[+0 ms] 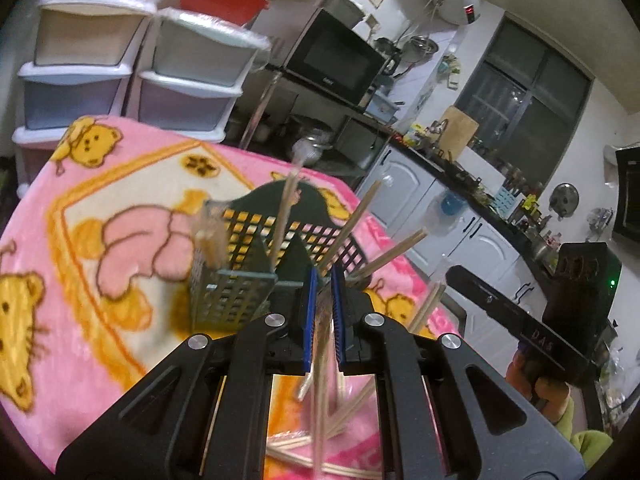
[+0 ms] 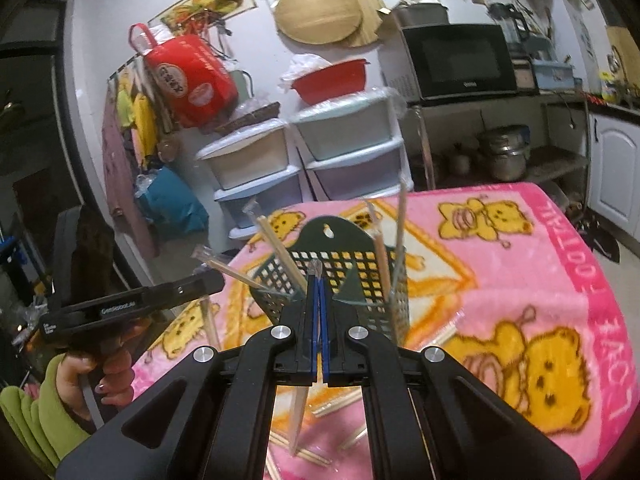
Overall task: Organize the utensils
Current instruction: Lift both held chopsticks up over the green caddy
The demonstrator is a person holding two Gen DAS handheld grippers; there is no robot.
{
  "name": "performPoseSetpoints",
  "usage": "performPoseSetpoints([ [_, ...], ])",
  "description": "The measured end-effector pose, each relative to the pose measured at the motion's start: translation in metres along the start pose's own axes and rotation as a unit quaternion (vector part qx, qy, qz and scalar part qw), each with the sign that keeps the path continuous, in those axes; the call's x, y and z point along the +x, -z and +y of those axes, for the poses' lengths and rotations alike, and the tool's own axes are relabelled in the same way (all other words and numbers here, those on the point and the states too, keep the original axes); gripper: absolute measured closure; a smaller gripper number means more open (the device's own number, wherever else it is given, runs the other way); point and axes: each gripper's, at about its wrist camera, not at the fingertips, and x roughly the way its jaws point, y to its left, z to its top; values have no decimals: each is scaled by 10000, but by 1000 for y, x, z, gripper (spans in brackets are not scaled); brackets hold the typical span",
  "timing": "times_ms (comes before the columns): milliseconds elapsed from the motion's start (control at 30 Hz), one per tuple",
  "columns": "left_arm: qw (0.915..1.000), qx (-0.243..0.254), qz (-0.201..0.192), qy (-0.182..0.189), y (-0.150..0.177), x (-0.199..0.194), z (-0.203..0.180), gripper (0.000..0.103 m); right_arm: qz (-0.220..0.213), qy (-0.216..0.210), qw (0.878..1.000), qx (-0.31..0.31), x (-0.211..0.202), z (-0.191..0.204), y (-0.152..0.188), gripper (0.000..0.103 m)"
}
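Note:
A dark green perforated utensil holder [image 1: 236, 240] [image 2: 360, 264] stands on the pink bear blanket [image 1: 120, 280] [image 2: 520, 280], with several wrapped chopsticks [image 1: 360, 220] [image 2: 400, 216] leaning upright in it. My left gripper [image 1: 323, 276] is shut on a wrapped chopstick pair [image 1: 320, 360] that hangs down between the blue pads, just in front of the holder. My right gripper [image 2: 319, 284] is shut on another wrapped chopstick pair [image 2: 299, 412], held near vertical before the holder. More loose chopsticks [image 1: 288, 446] [image 2: 336, 404] lie on the blanket below both grippers.
A person's hand [image 2: 108, 368] with a green sleeve [image 2: 28, 420] holds the left gripper. Stacked plastic drawers [image 1: 120, 60] [image 2: 312, 160], a microwave [image 1: 332, 60] [image 2: 460, 60] and a kitchen counter [image 1: 480, 192] lie beyond the table's far edge.

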Motion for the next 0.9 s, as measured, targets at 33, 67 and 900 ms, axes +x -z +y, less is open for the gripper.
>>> performPoseSetpoints([
  [33, 10000, 17, -20, 36, -3, -1, -2, 98, -32, -10, 10000, -43, -1, 3, -3, 102],
  [67, 10000, 47, -58, 63, -7, -2, -5, 98, -58, -16, 10000, -74, -2, 5, -5, 102],
  [900, 9947, 673, -694, 357, -65, -16, -58, 98, -783, -11, 9957, -497, -28, 30, -53, 102],
])
